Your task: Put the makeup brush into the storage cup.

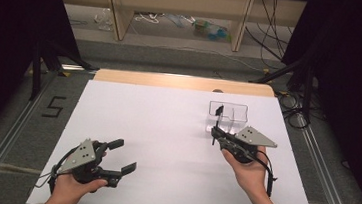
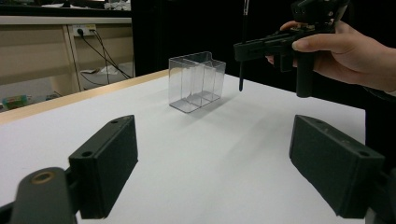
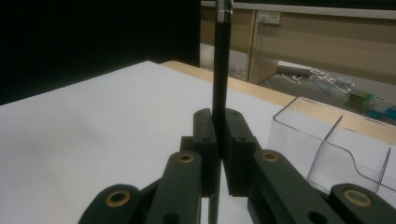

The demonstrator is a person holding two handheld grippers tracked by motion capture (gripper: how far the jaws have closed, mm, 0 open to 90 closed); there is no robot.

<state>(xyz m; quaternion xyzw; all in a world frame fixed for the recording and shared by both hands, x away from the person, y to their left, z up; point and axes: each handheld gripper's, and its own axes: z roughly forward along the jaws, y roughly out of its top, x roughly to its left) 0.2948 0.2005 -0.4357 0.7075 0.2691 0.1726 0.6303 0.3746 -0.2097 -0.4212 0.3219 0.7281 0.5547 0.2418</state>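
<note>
1. The left gripper sits at the near left of the white table, well apart from the clear organizer and to its left. Its jaws stand wide apart with nothing between them, and a hand holds it from below.
2. In the left gripper view the two black pads frame bare table, with the organizer standing upright beyond them.
3. The clear organizer stands on the table toward its far right side, near the wooden edge. It is a see-through box split by thin walls into compartments.
4. The black pen stands upright, clamped between the closed jaws of the right gripper. It is just beside the organizer, at its near left corner; its lower tip hangs above the table, outside the box.
5. The right gripper is held by a hand just in front of the organizer, a cable trailing behind it.
</note>
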